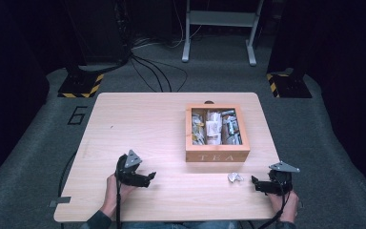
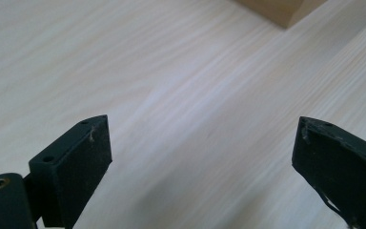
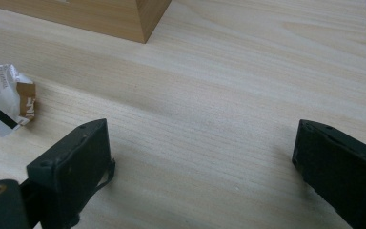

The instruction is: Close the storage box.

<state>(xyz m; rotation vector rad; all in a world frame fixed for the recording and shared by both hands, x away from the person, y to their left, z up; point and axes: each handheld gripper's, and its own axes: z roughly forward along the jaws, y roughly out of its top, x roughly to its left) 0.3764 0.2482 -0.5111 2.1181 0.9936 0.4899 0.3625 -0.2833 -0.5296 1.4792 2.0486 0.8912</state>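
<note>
- While both grippers rest low over the near edge of the tabletop (image 1: 138,119), neither one carries anything.
- Left gripper (image 1: 151,175): jaws set wide apart in the left gripper view, bare wood between them; it lies well apart from the crumpled packet.
- Right gripper (image 1: 254,181): jaws likewise spread in the right gripper view, nothing between them; it points toward the packet from the right.
- Crumpled tea-bag packet (image 1: 235,177): white and brown paper, lying loose on the tabletop just in front of the tea box, between the two grippers and nearer the right one.
- Tea box (image 1: 217,156): open wooden box lettered TEA, its compartments crowded with packets, standing right of centre.
- Step in hand, as judged: between grasps, with the packet loose outside the box.
- Next move, as judged: the right gripper would need to swing its jaws left so they straddle the packet, then close gently, since the paper is light and may skid or crush.
</note>
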